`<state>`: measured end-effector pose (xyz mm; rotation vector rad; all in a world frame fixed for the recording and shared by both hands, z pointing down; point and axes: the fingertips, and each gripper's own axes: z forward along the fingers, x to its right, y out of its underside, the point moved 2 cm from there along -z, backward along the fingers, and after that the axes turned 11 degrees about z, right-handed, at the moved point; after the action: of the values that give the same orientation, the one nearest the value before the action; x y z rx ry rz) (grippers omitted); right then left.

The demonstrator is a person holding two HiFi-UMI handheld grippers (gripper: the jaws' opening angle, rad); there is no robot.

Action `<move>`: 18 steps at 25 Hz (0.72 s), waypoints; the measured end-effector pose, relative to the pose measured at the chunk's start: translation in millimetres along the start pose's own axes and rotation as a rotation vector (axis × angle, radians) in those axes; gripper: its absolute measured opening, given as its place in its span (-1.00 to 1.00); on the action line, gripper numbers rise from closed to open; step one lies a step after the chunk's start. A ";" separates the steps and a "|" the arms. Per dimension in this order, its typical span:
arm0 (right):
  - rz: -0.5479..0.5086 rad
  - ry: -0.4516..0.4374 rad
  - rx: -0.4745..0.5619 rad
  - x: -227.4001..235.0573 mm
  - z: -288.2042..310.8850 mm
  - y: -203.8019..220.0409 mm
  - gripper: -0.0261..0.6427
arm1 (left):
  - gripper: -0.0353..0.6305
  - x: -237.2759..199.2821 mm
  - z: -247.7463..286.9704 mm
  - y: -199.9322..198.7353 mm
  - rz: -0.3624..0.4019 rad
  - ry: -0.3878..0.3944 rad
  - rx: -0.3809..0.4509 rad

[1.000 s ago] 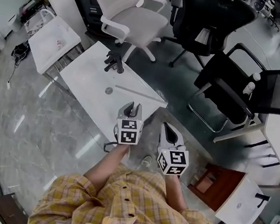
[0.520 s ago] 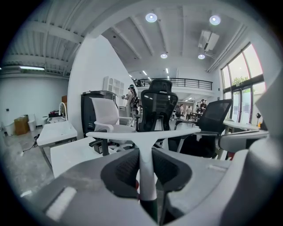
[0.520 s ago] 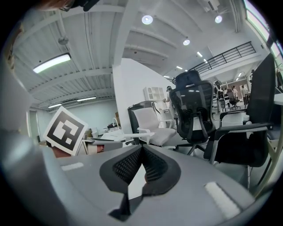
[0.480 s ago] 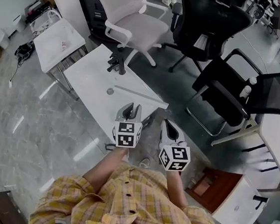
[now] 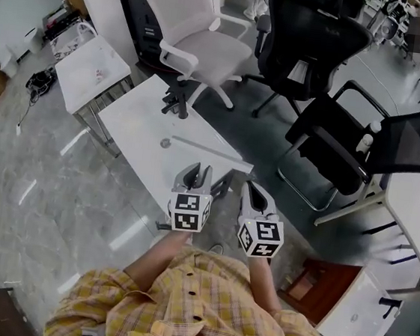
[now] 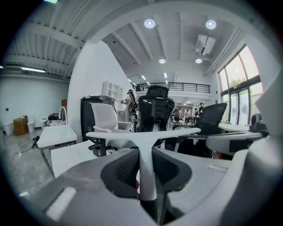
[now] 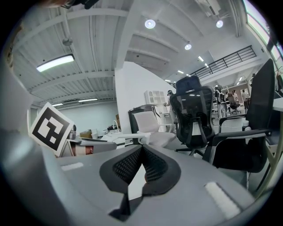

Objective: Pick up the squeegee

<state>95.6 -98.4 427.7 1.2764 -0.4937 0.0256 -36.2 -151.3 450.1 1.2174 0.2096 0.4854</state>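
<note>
The squeegee [image 6: 146, 134] is white and T-shaped. Its thin handle runs back between the pads of my left gripper [image 5: 194, 171], which is shut on it. The long blade [image 5: 206, 149] stretches crosswise ahead of the jaws, above the white table [image 5: 135, 129]. The blade also shows in the right gripper view as a pale bar [image 7: 128, 135] off to the left. My right gripper [image 5: 255, 192] hangs beside the left one, just off the table's near corner. It is shut, its pad tips touching, with nothing between them.
A black clamp-like object [image 5: 176, 101] and a small round disc [image 5: 165, 143] lie on the table. A white office chair [image 5: 202, 42] and two black chairs [image 5: 315, 40] [image 5: 363, 143] stand beyond it. A smaller white table [image 5: 93, 71] is at the left.
My left gripper has risen a little with the squeegee in it, and the right one has come up slightly beside it. The head view has shifted slightly.
</note>
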 end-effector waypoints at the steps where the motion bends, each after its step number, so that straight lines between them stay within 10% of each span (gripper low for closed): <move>1: -0.004 -0.002 0.003 -0.1 -0.6 -1.1 -0.93 | -0.65 1.3 -1.5 -1.2 0.000 0.001 0.004; 18: -0.007 0.006 0.032 1.7 -5.1 -10.6 -0.93 | -0.65 8.9 -13.6 -12.6 -0.010 0.012 0.047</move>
<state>101.9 -97.4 417.7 1.3086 -0.4856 0.0311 -30.8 -138.9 434.6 1.2587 0.2378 0.4815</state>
